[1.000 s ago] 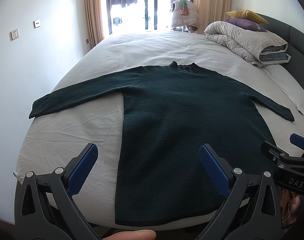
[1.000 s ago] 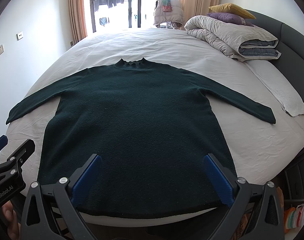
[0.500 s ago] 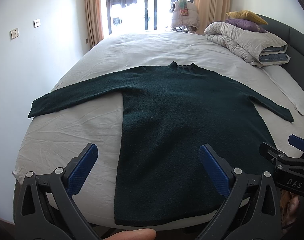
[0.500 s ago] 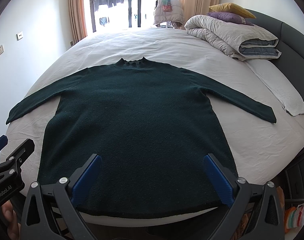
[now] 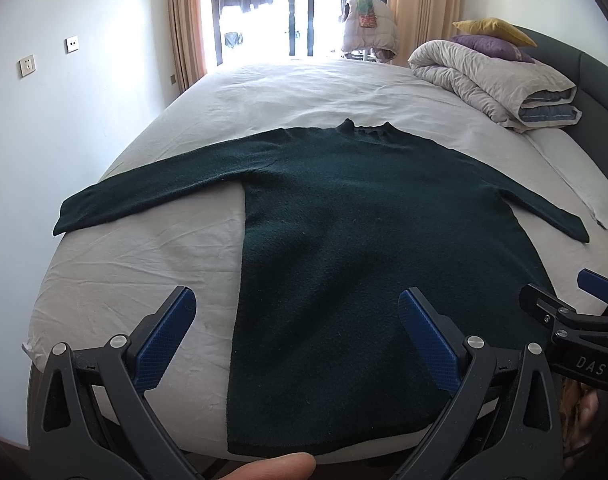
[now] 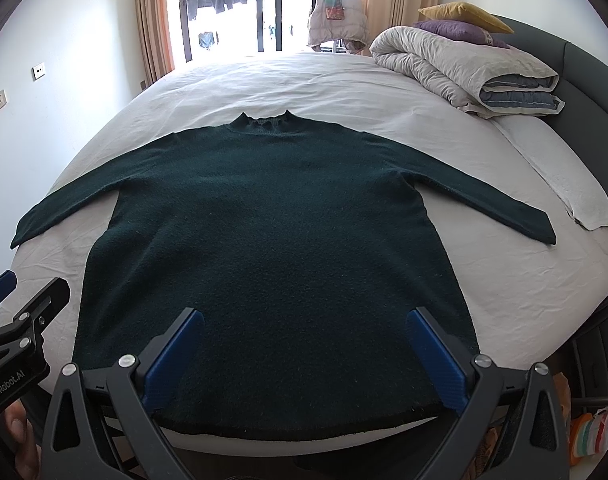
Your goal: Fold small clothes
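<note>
Nothing has shifted over the last second: dark green knit sweater point(image 6: 271, 240) lies flat, sleeves spread, mid-frame on the white-sheeted bed point(image 6: 516, 280), left gripper point(image 5: 295, 340) and right gripper point(image 6: 304, 356) both hovering low in frame, jaws wide open, empty — folding not begun.

Bedroom with pale walls point(image 5: 83, 128), two wall sockets point(image 5: 27, 66) on the left one. Straight ahead, tall glass doors point(image 6: 227, 4) flooded with daylight, framed by peach curtains point(image 5: 183, 20), laundry hanging outside and a pale padded vest point(image 6: 336, 20) draped just before them. Filling the middle, a bed point(image 6: 304, 80) in wrinkled white sheet, with dark grey headboard point(image 5: 584, 68) at right, rolled grey duvet point(image 6: 456, 60), purple and yellow pillows point(image 6: 460, 12) stacked on top.
</note>
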The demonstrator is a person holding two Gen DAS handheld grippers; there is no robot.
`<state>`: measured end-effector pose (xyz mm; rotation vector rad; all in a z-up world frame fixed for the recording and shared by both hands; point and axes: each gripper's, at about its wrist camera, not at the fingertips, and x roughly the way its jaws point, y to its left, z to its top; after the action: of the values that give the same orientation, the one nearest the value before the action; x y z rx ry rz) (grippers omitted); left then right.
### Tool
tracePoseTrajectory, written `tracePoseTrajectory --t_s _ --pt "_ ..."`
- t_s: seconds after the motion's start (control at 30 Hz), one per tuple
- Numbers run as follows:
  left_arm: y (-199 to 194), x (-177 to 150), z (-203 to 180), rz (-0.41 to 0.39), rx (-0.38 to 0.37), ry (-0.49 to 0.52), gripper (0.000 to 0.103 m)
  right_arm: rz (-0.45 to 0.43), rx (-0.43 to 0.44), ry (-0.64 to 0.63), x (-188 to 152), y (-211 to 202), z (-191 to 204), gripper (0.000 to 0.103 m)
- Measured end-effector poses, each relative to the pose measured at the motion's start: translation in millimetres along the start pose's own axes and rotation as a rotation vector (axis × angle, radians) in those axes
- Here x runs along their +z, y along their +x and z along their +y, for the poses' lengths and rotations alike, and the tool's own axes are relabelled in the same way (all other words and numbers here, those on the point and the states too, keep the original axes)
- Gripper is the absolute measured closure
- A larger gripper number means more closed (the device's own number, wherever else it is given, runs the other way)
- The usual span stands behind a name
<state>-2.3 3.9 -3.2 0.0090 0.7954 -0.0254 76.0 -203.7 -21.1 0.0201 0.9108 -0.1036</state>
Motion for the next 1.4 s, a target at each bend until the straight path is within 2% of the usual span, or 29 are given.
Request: tracePoseTrajectory --t_s 0.5,0.7,0.87,0.97,1.03,1.17,1.27,1.33,1.4 --pt "39.8 16.1 -12.4 0.031 0.029 0.009 0.0 0.042 0.009 0.017 7.7 30.3 -16.9 0.0" --pt "66.3 30.0 -28.1 0.033 0.049 0.059 0.0 0.06 0.012 0.04 17.0 52.2 -36.6 0.0" --pt "96.1 46.1 -46.3 0.044 0.075 0.111 0.0 0.03 0.034 0.091 31.3 64.3 -67.8 0.0" --pt "115.9 57.8 -54.7 0.036 0.058 0.12 0.0 0.013 0.055 0.181 40.5 75.8 -108.5 0.0" --pt "130.6 66.2 -59.2 0.035 0.028 0.126 0.0 0.001 0.1 0.291 46.6 89.5 -153.8 0.0" --pt "161.2 86.2 -65.3 0.058 -0.026 0.119 0.0 -0.081 0.22 0.617 45.6 120.4 -267.0 0.0" --pt "177.8 101.5 -60.7 0.058 -0.064 0.069 0.0 -0.091 0.196 0.837 32.3 146.4 -345.6 0.0" --pt "186.9 110.1 -59.0 0.051 -0.077 0.066 0.0 -0.075 0.22 0.998 19.0 166.0 -389.3 0.001" --pt "196.6 117.5 -56.7 0.051 -0.134 0.057 0.0 -0.084 0.266 1.126 9.2 182.0 -421.7 0.003"
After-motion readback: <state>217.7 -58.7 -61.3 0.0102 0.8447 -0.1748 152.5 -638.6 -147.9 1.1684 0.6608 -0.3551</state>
